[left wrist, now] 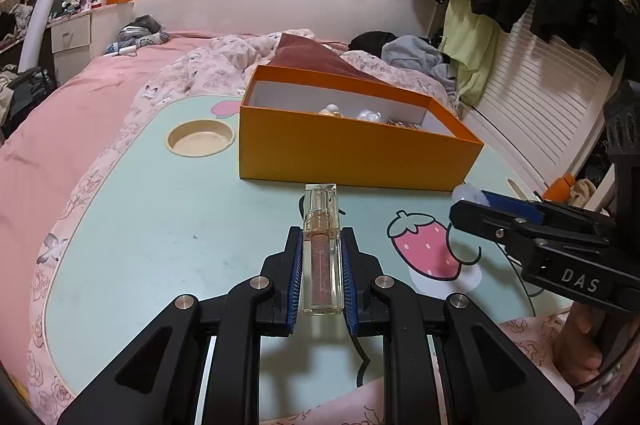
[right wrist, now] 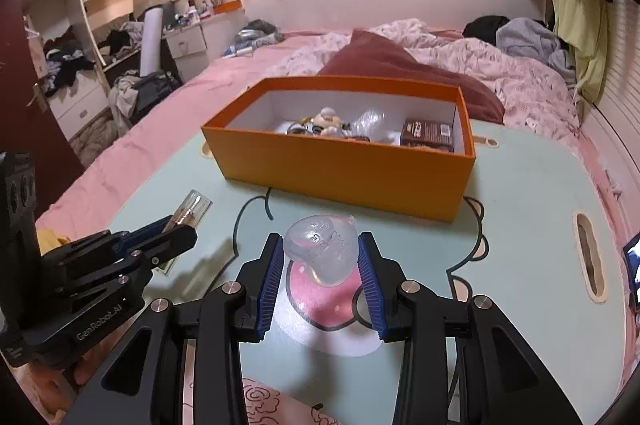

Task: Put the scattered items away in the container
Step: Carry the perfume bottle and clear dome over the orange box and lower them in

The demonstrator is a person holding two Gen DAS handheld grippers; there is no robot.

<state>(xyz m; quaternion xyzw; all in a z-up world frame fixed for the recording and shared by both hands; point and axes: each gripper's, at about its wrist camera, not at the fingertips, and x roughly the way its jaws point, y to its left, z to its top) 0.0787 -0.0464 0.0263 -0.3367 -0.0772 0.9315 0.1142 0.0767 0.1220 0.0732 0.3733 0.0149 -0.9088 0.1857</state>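
On a mint worktop (left wrist: 160, 225) laid over a pink bed, the left gripper (left wrist: 320, 257) clamps a rigid, slick lip-gloss tube (left wrist: 321, 253) mid-body, the right gripper (right wrist: 320, 261) pinches a soft clear plastic case (right wrist: 320, 249) (likely light, crushable), orange box (right wrist: 340, 177) at twelve o'clock.

The box (right wrist: 340, 173) is orange outside and white inside. The lap table (left wrist: 160, 225) is pale mint green, printed with a pink strawberry (left wrist: 426, 249) dotted white and topped green. The tube (left wrist: 322, 249) is clear with a brownish-pink core. The clear case (right wrist: 322, 249) is frosted and colourless. Gripper pads (right wrist: 272, 281) are blue on black arms. The bedsheet (left wrist: 60, 129) is pink.
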